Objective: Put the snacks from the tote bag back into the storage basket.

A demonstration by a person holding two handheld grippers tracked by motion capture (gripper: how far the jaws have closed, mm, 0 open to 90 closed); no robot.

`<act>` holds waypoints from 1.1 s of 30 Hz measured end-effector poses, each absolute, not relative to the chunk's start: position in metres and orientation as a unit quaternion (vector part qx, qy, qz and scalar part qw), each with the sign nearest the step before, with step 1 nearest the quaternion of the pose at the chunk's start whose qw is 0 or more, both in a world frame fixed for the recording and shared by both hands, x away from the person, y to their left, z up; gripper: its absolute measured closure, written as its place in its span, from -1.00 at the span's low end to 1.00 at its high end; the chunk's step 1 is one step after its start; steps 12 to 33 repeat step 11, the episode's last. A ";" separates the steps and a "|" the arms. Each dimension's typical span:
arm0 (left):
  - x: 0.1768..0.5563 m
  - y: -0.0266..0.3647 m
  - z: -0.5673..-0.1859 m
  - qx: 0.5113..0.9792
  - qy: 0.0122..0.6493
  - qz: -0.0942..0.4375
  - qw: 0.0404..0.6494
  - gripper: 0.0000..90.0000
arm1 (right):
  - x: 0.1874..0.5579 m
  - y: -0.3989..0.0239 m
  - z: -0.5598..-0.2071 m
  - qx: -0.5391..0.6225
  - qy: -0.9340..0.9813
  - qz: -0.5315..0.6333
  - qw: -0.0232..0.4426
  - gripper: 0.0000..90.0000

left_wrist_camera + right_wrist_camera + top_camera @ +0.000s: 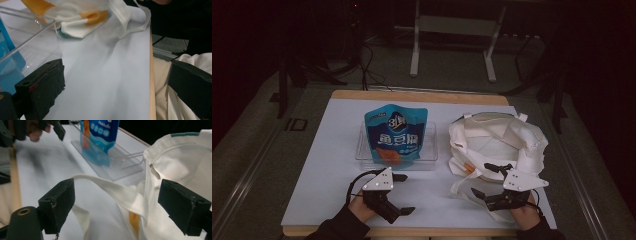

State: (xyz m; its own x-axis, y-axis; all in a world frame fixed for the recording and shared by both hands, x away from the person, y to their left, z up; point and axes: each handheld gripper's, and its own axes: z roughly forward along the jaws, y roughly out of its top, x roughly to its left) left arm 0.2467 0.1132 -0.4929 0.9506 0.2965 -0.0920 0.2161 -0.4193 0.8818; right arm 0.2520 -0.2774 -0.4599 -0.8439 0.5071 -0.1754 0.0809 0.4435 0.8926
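A blue snack pouch (396,135) stands in a clear plastic tray (430,159) at the middle of the white mat. To its right lies a white cloth tote bag (497,142) with its mouth open. My left gripper (404,194) hovers open just in front of the tray, with nothing between its jaws; its own view shows bare mat between them and the tray (30,32) at the left. My right gripper (482,179) is open at the tote's near edge. In the right gripper view a white tote strap (117,191) runs across the gap between the jaws, ungripped.
The mat (327,165) covers a wooden table whose front edge (412,231) runs just behind the hands. Beyond the table are a dark floor, cables and a white metal stand (414,50). The left side of the mat is bare.
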 end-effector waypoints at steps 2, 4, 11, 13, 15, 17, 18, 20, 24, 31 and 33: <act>0.246 0.113 -0.494 0.843 0.152 0.041 0.514 -0.97 | 0.252 -0.278 -0.461 0.176 0.825 0.491 0.217 -0.69; 0.246 0.113 -0.496 0.844 0.153 0.040 0.512 -0.97 | 0.252 -0.278 -0.461 0.176 0.825 0.491 0.217 -0.69; 0.246 0.112 -0.500 0.847 0.155 0.030 0.508 -0.97 | 0.253 -0.280 -0.460 0.177 0.822 0.496 0.215 -0.68; 0.246 0.112 -0.500 0.847 0.155 0.030 0.508 -0.97 | 0.253 -0.280 -0.460 0.177 0.822 0.496 0.215 -0.68; 0.246 0.112 -0.500 0.847 0.155 0.030 0.508 -0.97 | 0.253 -0.280 -0.460 0.177 0.822 0.496 0.215 -0.68; 0.246 0.112 -0.500 0.847 0.155 0.030 0.508 -0.97 | 0.253 -0.280 -0.460 0.177 0.822 0.496 0.215 -0.68; 0.246 0.112 -0.500 0.847 0.155 0.030 0.508 -0.97 | 0.253 -0.280 -0.460 0.177 0.822 0.496 0.215 -0.68; 0.246 0.112 -0.500 0.847 0.155 0.030 0.508 -0.97 | 0.253 -0.280 -0.460 0.177 0.822 0.496 0.215 -0.68; 0.246 0.112 -0.500 0.847 0.155 0.030 0.508 -0.97 | 0.253 -0.280 -0.460 0.177 0.822 0.496 0.215 -0.68; 0.246 0.112 -0.500 0.847 0.155 0.030 0.508 -0.97 | 0.253 -0.280 -0.460 0.177 0.822 0.496 0.215 -0.68; 0.246 0.112 -0.500 0.847 0.155 0.030 0.508 -0.97 | 0.253 -0.280 -0.460 0.177 0.822 0.496 0.215 -0.68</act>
